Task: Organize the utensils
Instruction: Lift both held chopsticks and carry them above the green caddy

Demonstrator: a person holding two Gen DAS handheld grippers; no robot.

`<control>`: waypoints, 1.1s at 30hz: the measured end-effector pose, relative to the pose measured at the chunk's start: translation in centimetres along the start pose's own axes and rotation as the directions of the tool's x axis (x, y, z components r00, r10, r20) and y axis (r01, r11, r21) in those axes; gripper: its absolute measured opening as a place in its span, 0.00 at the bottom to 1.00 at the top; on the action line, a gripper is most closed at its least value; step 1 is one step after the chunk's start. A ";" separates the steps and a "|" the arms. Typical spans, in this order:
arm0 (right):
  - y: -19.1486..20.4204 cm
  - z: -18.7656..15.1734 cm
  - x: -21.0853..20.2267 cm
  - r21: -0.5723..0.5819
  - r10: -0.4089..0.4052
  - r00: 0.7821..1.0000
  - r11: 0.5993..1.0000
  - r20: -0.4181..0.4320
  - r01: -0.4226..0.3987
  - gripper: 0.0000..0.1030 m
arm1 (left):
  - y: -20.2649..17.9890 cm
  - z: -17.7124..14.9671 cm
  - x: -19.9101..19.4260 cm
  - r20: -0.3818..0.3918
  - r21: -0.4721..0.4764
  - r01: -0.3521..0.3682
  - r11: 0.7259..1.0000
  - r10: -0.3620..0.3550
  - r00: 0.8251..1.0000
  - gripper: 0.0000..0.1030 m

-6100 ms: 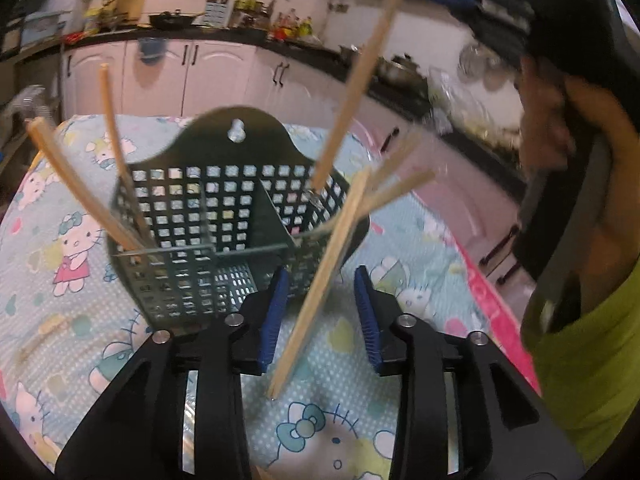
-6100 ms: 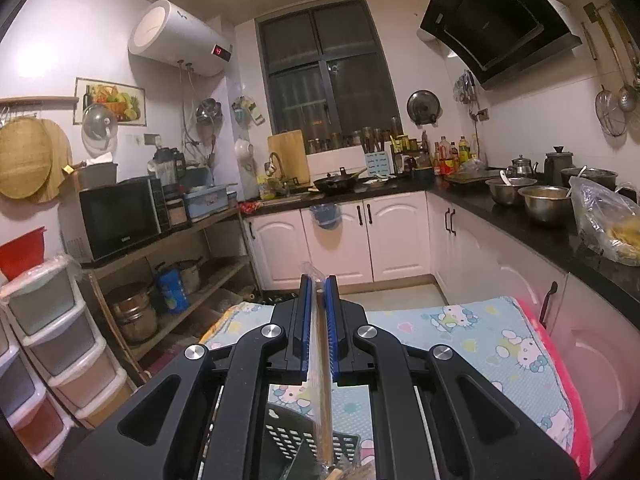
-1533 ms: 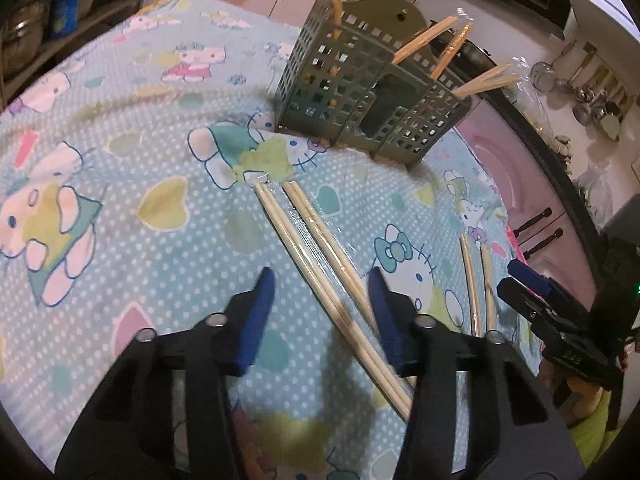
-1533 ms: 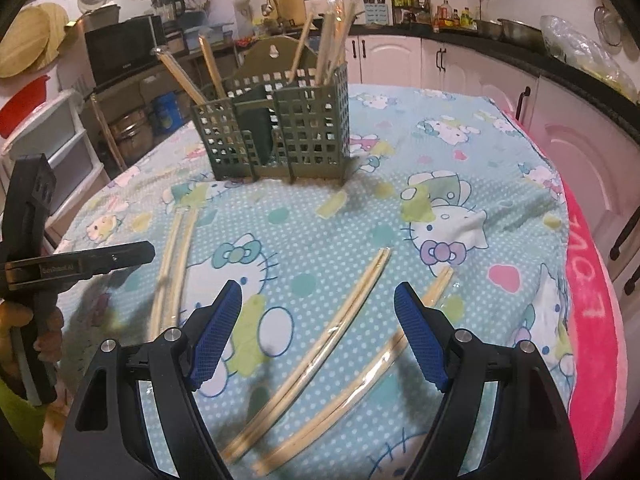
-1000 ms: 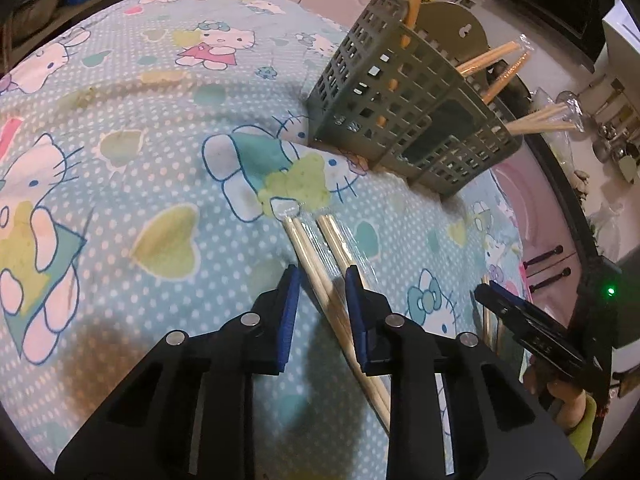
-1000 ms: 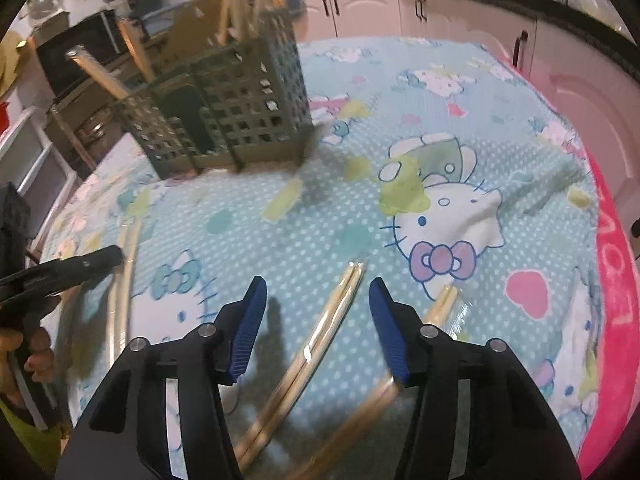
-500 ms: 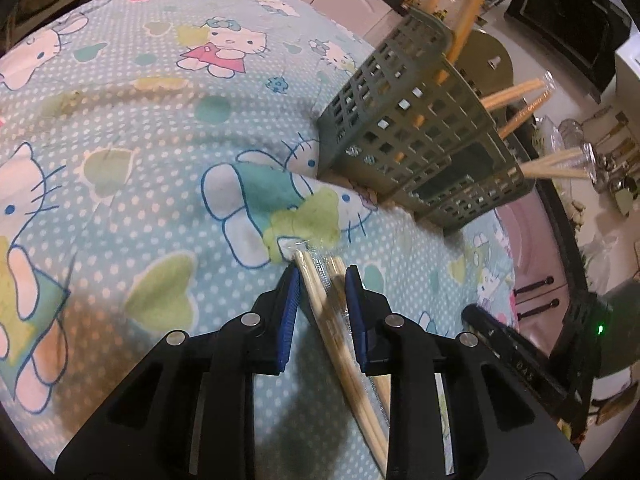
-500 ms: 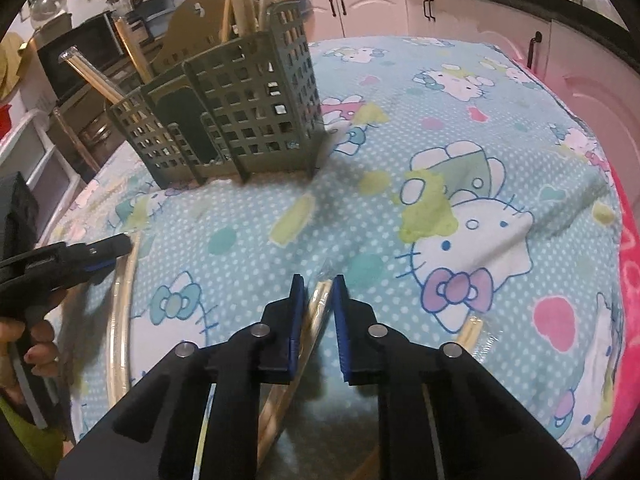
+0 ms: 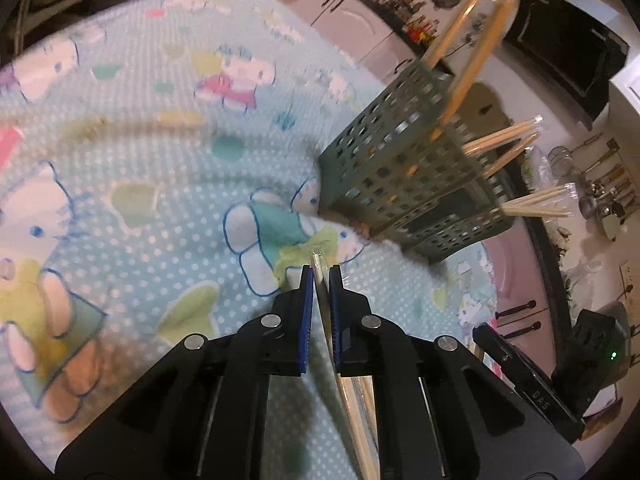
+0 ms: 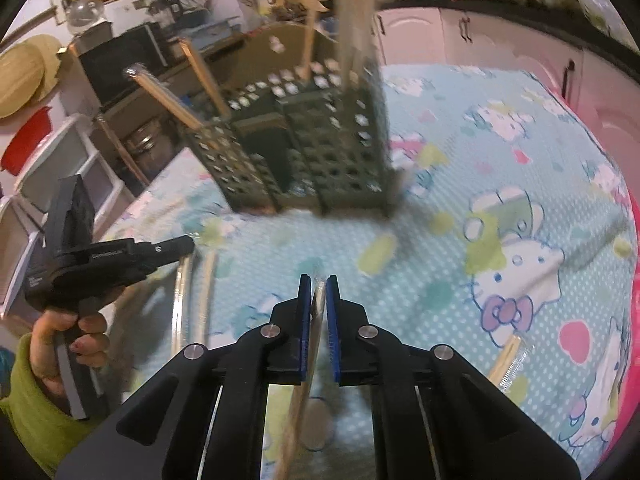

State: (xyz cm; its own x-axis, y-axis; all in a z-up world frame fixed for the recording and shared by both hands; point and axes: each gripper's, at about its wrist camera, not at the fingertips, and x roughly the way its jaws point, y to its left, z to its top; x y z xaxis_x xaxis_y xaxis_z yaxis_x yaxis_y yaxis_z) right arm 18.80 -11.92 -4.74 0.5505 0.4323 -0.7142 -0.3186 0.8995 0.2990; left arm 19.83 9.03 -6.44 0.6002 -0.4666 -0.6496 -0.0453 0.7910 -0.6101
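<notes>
wrapped chopsticks (image 9: 352, 404) on cloth; others in green holder (image 9: 404, 184).

Home kitchen, white cabinets (image 10: 480, 36), microwave (image 10: 120, 64)

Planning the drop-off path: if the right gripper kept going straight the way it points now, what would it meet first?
Probably the tablecloth short of the green basket; the right gripper points downward, though depth is unclear.

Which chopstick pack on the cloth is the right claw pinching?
The wrapped pack clamped between the right claw's blue pads; the pack by the pink edge lies untouched on the cloth.
</notes>
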 end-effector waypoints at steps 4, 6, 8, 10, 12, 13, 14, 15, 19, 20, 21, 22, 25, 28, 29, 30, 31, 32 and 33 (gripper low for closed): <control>1.7 0.9 -1.6 -0.023 0.030 0.998 0.999 0.049 -0.029 0.06 | -1.4 0.2 -2.8 0.076 0.052 -0.001 0.999 -0.003 0.997 0.02; 2.2 1.3 -2.4 -0.029 0.041 0.996 0.999 0.079 -0.038 0.06 | -2.1 0.2 -4.1 0.112 0.073 -0.005 0.997 -0.003 0.994 0.02; 2.7 1.8 -3.4 -0.034 0.053 0.992 0.998 0.112 -0.050 0.06 | -2.6 0.2 -5.3 0.146 0.088 0.000 0.996 -0.013 0.989 0.02; 3.3 2.2 -4.3 -0.044 0.060 0.988 0.998 0.141 -0.054 0.06 | -3.3 0.1 -6.3 0.173 0.106 0.002 0.994 -0.021 0.985 0.01; 3.8 2.5 -5.3 -0.055 0.064 0.983 0.997 0.173 -0.055 0.06 | -4.0 0.0 -7.1 0.192 0.121 0.014 0.993 -0.037 0.981 0.01; 3.8 2.6 -5.7 -0.055 0.071 0.980 0.997 0.186 -0.062 0.06 | -4.1 0.1 -7.6 0.199 0.129 0.016 0.991 -0.042 0.979 0.01; 4.0 2.7 -6.2 -0.057 0.079 0.976 0.996 0.203 -0.069 0.06 | -4.3 0.0 -7.9 0.205 0.137 0.019 0.990 -0.047 0.978 0.01; 4.0 2.7 -6.5 -0.060 0.083 0.973 0.996 0.216 -0.072 0.06 | -4.6 -0.1 -8.2 0.211 0.145 0.024 0.989 -0.054 0.976 0.01; 4.3 2.9 -8.3 -0.070 0.087 0.958 0.995 0.274 -0.071 0.06 | -5.9 -0.3 -9.3 0.232 0.179 0.042 0.983 -0.084 0.969 0.01; 4.3 2.9 -8.7 -0.068 0.089 0.955 0.995 0.284 -0.073 0.06 | -6.2 -0.3 -9.4 0.234 0.184 0.047 0.982 -0.090 0.968 0.01; 4.3 2.9 -9.2 -0.066 0.087 0.950 0.995 0.299 -0.071 0.06 | -6.6 -0.3 -9.6 0.239 0.190 0.051 0.981 -0.097 0.966 0.01; 4.3 2.8 -9.5 -0.066 0.086 0.946 0.995 0.311 -0.069 0.06 | -6.9 -0.3 -9.7 0.240 0.195 0.053 0.979 -0.100 0.965 0.01; 4.1 2.7 -10.6 -0.064 0.080 0.934 0.996 0.349 -0.062 0.06 | -7.9 -0.2 -9.9 0.254 0.215 0.054 0.975 -0.109 0.961 0.01; 3.9 2.7 -11.6 -0.053 0.076 0.922 0.997 0.380 -0.061 0.06 | -8.8 -0.2 -10.2 0.261 0.231 0.064 0.971 -0.125 0.957 0.01; 3.9 2.7 -11.8 -0.053 0.073 0.920 0.997 0.385 -0.057 0.06 | -8.9 -0.1 -10.3 0.263 0.235 0.066 0.970 -0.128 0.956 0.01; 3.9 2.8 -12.0 -0.054 0.066 0.917 0.997 0.394 -0.049 0.06 | -9.3 0.0 -10.3 0.265 0.242 0.072 0.968 -0.137 0.955 0.01; 3.8 2.8 -12.2 -0.053 0.063 0.914 0.998 0.400 -0.045 0.06 | -9.7 0.2 -10.4 0.267 0.247 0.074 0.966 -0.142 0.953 0.01; 3.8 2.9 -12.4 -0.052 0.061 0.911 0.998 0.408 -0.044 0.06 | -9.9 0.3 -10.4 0.269 0.251 0.076 0.965 -0.145 0.952 0.01; 3.8 3.0 -12.7 -0.053 0.061 0.909 0.998 0.413 -0.042 0.06 | -10.2 0.4 -10.4 0.270 0.255 0.080 0.964 -0.150 0.951 0.01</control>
State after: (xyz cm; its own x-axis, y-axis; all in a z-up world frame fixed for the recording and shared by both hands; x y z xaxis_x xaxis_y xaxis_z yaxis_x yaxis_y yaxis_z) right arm 12.94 -13.80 7.32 0.7998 0.4733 -0.3692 -0.3821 0.8758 0.2948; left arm 14.38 5.96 6.75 0.7930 -0.4561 -0.4039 0.2081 0.8259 -0.5240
